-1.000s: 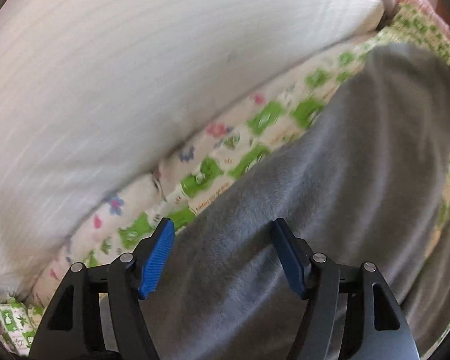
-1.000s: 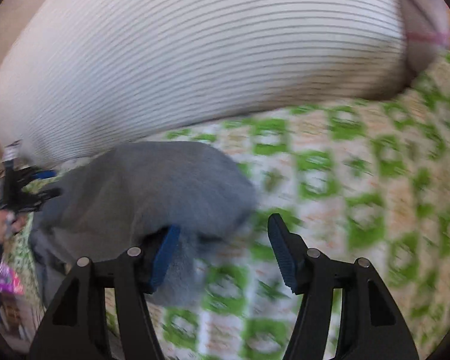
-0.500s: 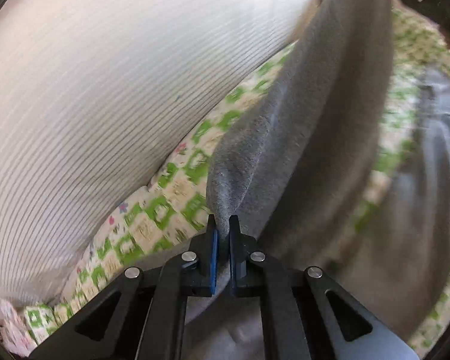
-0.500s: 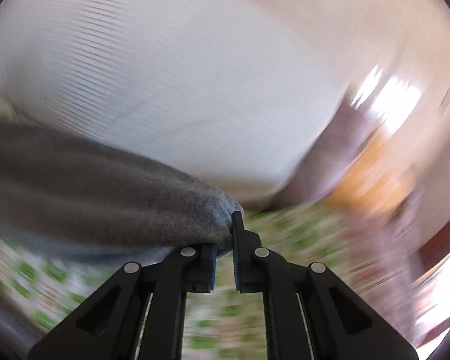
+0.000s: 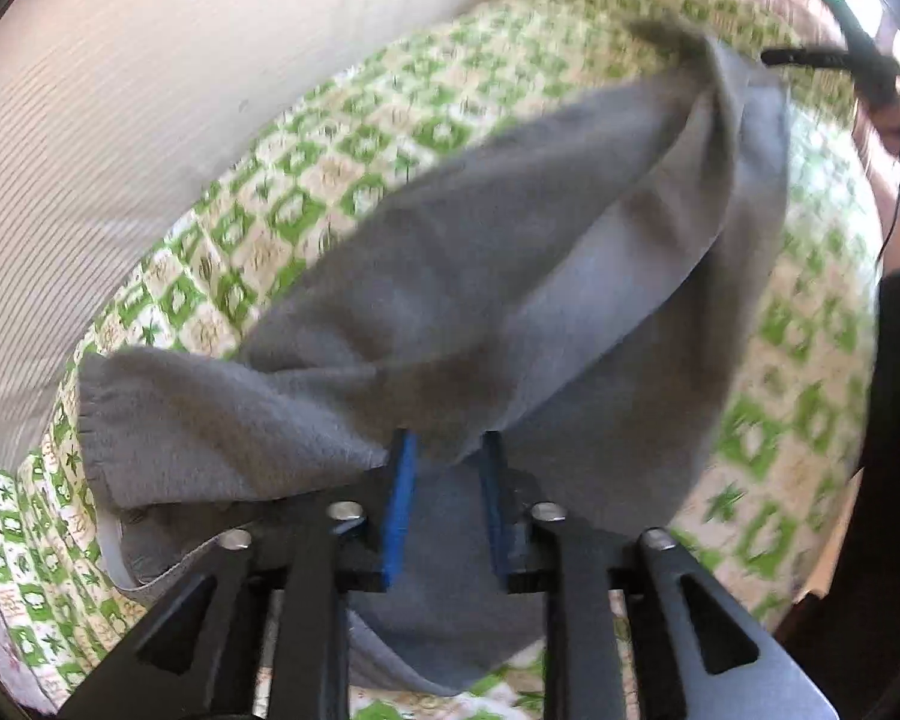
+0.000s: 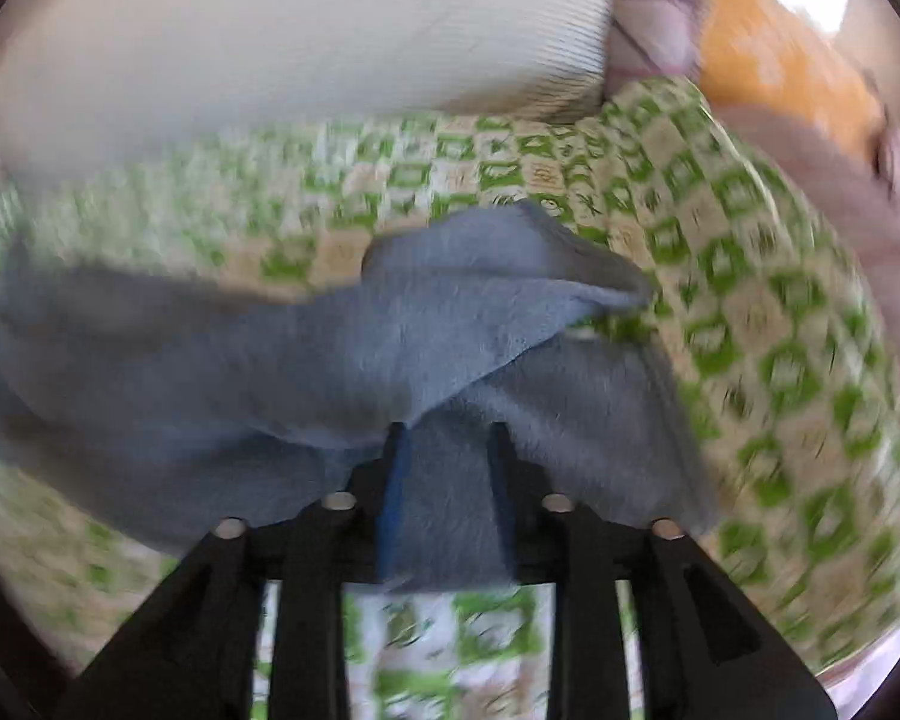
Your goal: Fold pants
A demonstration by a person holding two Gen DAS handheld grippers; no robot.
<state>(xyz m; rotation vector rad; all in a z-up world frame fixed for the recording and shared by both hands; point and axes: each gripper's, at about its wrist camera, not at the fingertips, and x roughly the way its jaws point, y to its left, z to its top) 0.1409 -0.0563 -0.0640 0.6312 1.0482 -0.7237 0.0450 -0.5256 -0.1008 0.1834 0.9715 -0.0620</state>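
On a bed with a green-patterned sheet (image 5: 354, 138) beside a white striped pillow (image 5: 120, 90), the grey pants (image 5: 510, 276) lie loosely doubled over, the left gripper (image 5: 444, 504) and right gripper (image 6: 444, 498) both slightly spread over the cloth, so one fold seems laid and smoothing and further folds remain.

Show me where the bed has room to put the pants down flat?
Bare green-checked bedspread lies between the gray pants and the striped white pillow, and more right of the pants. The middle is crowded with bunched fabric.
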